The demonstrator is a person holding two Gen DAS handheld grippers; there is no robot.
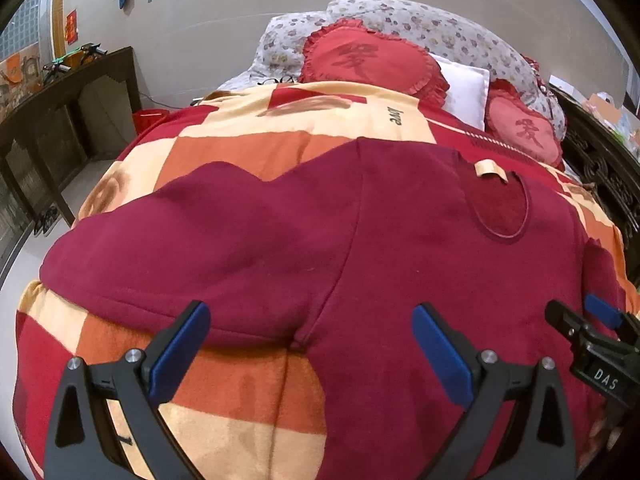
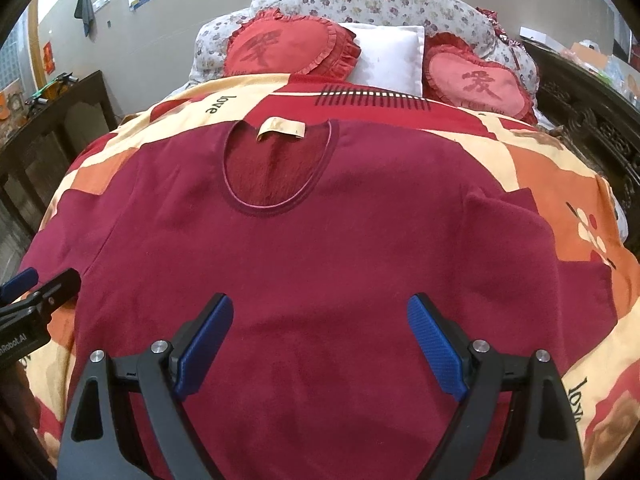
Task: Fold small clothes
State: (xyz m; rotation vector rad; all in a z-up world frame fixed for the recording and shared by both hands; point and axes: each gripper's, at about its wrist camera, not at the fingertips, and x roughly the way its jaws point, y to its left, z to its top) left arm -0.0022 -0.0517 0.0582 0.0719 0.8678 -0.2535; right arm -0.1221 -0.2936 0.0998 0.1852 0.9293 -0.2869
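Item: one maroon sweater [image 2: 320,264], laid flat and face up on the bed's blanket [image 1: 240,392], collar toward the head of the bed, hem toward the foot edge nearest me. My right gripper [image 2: 320,344] hangs over the lower middle of the body, fingers [image 2: 436,352] spread wide with nothing between them; whether they touch the cloth I cannot tell. My left gripper [image 1: 312,348] sits at the garment's left side, fingers [image 1: 180,352] likewise spread and empty, framing the armpit where the left sleeve [image 1: 172,248] meets the body; that sleeve lies stretched out toward the bed's left edge. The right sleeve [image 2: 516,232] is bent, forming a raised fold near the bed's right edge. Fabric: soft, matte, fleecy knit; scooped round neckline [image 2: 276,208] with piped trim, darker plush lining inside, cream label [image 2: 281,128] at the back of the collar. Blanket: plush, patchwork blocks of red, orange and cream. At the head edge: two red frilled heart cushions [image 2: 288,50] and a white pillow [image 2: 392,56].
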